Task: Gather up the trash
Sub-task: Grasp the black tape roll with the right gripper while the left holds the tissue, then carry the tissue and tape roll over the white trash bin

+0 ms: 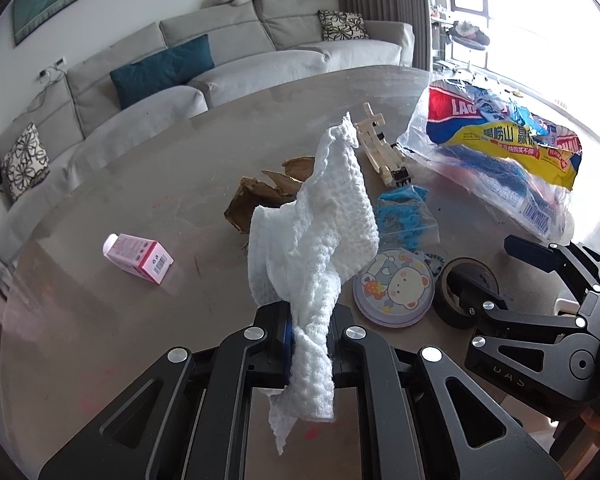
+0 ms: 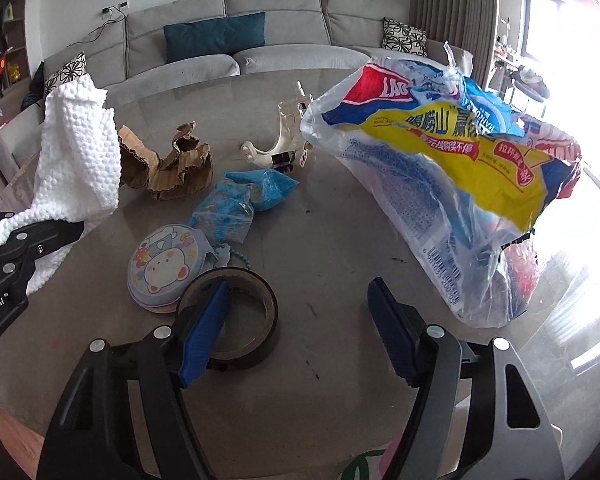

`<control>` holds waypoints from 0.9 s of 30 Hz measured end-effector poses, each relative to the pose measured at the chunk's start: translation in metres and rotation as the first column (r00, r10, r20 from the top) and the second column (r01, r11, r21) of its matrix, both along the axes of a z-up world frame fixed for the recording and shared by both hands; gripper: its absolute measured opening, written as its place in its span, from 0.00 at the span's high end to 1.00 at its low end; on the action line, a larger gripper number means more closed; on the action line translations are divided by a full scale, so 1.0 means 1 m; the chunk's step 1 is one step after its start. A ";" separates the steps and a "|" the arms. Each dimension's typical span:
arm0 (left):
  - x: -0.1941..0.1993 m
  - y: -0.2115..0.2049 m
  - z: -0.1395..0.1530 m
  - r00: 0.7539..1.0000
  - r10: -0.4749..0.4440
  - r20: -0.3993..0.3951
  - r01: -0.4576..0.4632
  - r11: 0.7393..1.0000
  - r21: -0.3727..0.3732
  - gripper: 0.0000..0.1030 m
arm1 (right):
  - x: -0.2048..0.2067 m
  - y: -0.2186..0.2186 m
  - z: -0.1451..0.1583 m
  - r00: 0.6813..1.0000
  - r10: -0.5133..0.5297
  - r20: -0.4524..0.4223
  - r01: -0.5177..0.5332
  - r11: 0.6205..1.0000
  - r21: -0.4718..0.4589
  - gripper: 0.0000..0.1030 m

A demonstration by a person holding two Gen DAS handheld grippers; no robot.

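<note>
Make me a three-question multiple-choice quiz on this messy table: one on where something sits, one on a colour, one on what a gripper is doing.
1. Where does the tape roll lie?
A. beside the round bear tin
B. on the sofa
C. inside the plastic bag

2. What colour is the small carton?
A. green
B. pink
C. black

3. What is the left gripper doing?
A. hanging open
B. clamping a white paper towel
C. holding the tape

Answers: 1 A, the two touch on the table; 2 B, pink sides; 3 B, the towel is pinched between its fingers.
</note>
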State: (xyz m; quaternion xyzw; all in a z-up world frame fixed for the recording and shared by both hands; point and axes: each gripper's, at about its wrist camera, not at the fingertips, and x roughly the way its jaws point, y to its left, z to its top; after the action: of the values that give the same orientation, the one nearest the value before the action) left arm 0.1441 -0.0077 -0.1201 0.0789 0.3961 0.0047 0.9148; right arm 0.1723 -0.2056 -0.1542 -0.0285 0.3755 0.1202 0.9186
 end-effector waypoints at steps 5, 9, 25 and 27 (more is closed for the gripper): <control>-0.002 -0.001 0.003 1.000 -0.004 0.006 0.004 1.000 0.002 0.90 | 0.001 0.002 0.003 0.999 0.036 -0.007 -0.036 0.999 -0.001 0.37; -0.003 -0.001 0.005 1.000 -0.003 0.011 0.003 1.000 0.001 0.90 | -0.003 0.013 0.006 0.996 0.087 -0.007 -0.087 0.996 -0.010 0.58; -0.008 0.000 0.009 1.000 -0.013 0.014 0.014 1.000 -0.014 0.89 | -0.026 0.015 0.019 0.995 0.088 0.047 -0.086 0.996 -0.038 0.89; -0.009 0.000 0.011 1.000 -0.013 0.017 0.013 1.000 -0.015 0.89 | -0.029 0.015 0.023 0.995 0.083 0.059 -0.080 0.996 -0.043 0.89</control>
State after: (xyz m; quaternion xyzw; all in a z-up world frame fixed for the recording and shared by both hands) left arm 0.1353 -0.0075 -0.1089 0.0743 0.3877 -0.0037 0.9188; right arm 0.1435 -0.1909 -0.1307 -0.0660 0.3483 0.1491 0.9231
